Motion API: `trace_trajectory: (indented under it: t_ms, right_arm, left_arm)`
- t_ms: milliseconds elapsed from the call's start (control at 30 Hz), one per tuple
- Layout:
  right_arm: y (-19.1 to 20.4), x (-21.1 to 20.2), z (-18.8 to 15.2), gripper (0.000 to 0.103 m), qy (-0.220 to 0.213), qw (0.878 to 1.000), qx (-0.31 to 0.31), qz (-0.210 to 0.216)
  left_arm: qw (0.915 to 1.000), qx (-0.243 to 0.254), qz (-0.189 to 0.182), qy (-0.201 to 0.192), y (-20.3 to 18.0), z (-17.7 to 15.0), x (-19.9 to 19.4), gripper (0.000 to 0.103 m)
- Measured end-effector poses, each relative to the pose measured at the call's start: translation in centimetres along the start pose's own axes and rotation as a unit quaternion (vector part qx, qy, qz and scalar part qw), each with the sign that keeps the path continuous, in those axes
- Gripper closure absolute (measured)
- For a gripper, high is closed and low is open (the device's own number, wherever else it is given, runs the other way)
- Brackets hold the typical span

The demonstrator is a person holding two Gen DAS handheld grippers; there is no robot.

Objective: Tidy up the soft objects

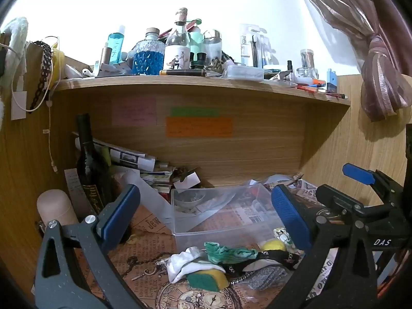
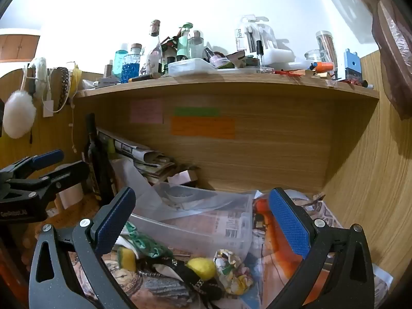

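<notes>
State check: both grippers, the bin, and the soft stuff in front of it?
left gripper: open, holding nothing
right gripper: open, holding nothing
clear bin: lidless, no soft items in it
sponge: on the table, outside the bin
white cloth: crumpled beside the sponge
green scrunchie: lying in the pile
yellow ball: on the table before the bin
floral cloth: bunched up right of the ball

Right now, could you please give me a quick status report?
Left gripper open, empty. Right gripper open, empty. Soft things, sponge among them, piled before clear tub. Nothing blocking.
</notes>
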State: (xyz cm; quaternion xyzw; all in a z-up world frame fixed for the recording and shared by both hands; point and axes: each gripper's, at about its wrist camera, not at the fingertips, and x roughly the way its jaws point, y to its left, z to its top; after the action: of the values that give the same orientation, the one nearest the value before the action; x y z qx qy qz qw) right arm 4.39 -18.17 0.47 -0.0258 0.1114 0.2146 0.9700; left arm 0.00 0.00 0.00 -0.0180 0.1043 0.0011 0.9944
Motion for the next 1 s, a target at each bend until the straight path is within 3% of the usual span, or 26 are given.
trace_trajectory:
  t_ms: [1000]
  right_arm:
    - [-0.34, -0.28, 0.11, 0.0, -0.004, 1.0, 0.013, 0.001]
  left_arm:
    - [0.9999, 0.002, -0.009, 0.003, -0.57, -0.05, 0.14, 0.0]
